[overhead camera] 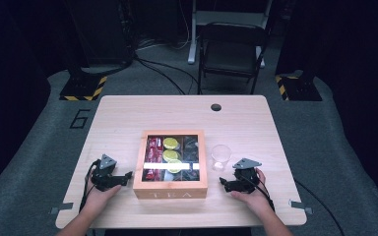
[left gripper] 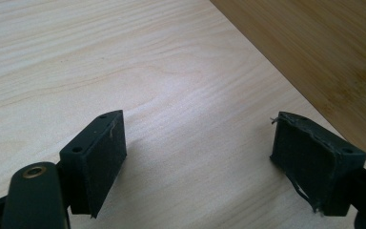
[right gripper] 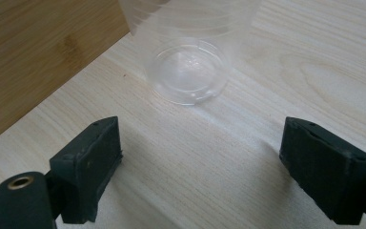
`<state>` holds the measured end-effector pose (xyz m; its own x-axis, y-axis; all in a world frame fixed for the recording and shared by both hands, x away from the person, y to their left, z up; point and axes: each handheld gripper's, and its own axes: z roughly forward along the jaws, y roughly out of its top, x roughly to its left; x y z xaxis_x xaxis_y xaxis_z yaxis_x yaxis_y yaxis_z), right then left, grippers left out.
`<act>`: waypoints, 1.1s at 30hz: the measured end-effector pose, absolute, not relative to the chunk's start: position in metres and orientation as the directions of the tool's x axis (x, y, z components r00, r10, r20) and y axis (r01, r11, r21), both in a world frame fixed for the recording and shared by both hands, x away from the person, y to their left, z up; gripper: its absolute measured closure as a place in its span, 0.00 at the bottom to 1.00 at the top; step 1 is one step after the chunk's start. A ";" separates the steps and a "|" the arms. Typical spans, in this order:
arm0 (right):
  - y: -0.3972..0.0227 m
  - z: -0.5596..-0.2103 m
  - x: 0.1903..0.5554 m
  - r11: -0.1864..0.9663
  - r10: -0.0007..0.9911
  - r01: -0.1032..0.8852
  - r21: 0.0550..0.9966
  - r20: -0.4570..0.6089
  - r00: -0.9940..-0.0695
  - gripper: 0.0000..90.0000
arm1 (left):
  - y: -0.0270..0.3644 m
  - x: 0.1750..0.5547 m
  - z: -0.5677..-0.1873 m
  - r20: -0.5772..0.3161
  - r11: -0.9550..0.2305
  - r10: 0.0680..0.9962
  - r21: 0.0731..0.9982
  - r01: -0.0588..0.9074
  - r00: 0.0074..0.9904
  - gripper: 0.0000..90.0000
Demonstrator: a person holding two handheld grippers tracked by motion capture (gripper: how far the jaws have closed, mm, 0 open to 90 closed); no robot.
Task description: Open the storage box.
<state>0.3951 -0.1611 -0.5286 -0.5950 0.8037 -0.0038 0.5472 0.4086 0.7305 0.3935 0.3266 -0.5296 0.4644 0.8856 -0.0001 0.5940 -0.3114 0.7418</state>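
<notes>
A wooden tea box [overhead camera: 170, 189] marked TEA, with a glass lid, sits mid-table; red, yellow and dark packets show through the lid. Right of it stands a clear plastic cup [overhead camera: 220, 156], upright. My left gripper [overhead camera: 127, 176] rests on the table left of the box, open with bare tabletop between its jaws [left gripper: 198, 157]; the box's side wall [left gripper: 324, 52] lies to its right. My right gripper [overhead camera: 222, 183] rests right of the box, open and holding nothing [right gripper: 200, 167], with the cup [right gripper: 190, 71] just beyond its jaws and the box wall [right gripper: 33, 52] to the left.
The light wooden table [overhead camera: 128, 118] has a round cable hole [overhead camera: 216, 107] near its far edge. A dark folding chair [overhead camera: 231, 49] stands behind the table. Tape markers [overhead camera: 61, 209] sit at the near corners.
</notes>
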 end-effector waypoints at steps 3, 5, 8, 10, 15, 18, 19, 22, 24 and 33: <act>-0.161 -0.529 0.395 0.406 0.807 0.551 0.729 -0.003 -0.591 0.15 | 0.327 0.394 -0.530 0.001 -0.313 0.884 0.743 0.591 0.467 0.21; -0.161 -0.529 0.395 0.406 0.807 0.551 0.729 -0.003 -0.591 0.15 | 0.327 0.394 -0.530 -0.001 -0.311 0.884 0.745 0.590 0.467 0.21; -0.161 -0.529 0.395 0.406 0.807 0.551 0.729 -0.003 -0.590 0.15 | 0.328 0.394 -0.530 0.001 -0.316 0.881 0.745 0.587 0.473 0.21; -0.161 -0.529 0.395 0.405 0.807 0.551 0.729 -0.003 -0.590 0.15 | 0.328 0.394 -0.530 0.001 -0.320 0.879 0.743 0.587 0.477 0.20; -0.161 -0.529 0.395 0.406 0.807 0.551 0.729 -0.003 -0.590 0.15 | 0.327 0.394 -0.529 0.002 -0.331 0.873 0.738 0.588 0.488 0.18; -0.161 -0.529 0.395 0.406 0.806 0.550 0.730 -0.004 -0.592 0.15 | 0.328 0.394 -0.529 0.002 -0.333 0.870 0.739 0.586 0.493 0.18; -0.161 -0.529 0.395 0.405 0.807 0.551 0.730 -0.003 -0.591 0.15 | 0.329 0.394 -0.530 0.001 -0.334 0.868 0.740 0.584 0.496 0.19; -0.161 -0.529 0.395 0.405 0.807 0.550 0.730 -0.003 -0.591 0.15 | 0.329 0.394 -0.530 0.000 -0.330 0.870 0.744 0.580 0.494 0.19; -0.161 -0.529 0.394 0.404 0.808 0.554 0.728 -0.001 -0.589 0.15 | 0.329 0.394 -0.530 0.001 -0.331 0.869 0.744 0.580 0.494 0.19; -0.160 -0.527 0.393 0.401 0.807 0.554 0.729 0.005 -0.591 0.21 | 0.331 0.394 -0.529 0.004 -0.330 0.871 0.746 0.579 0.492 0.21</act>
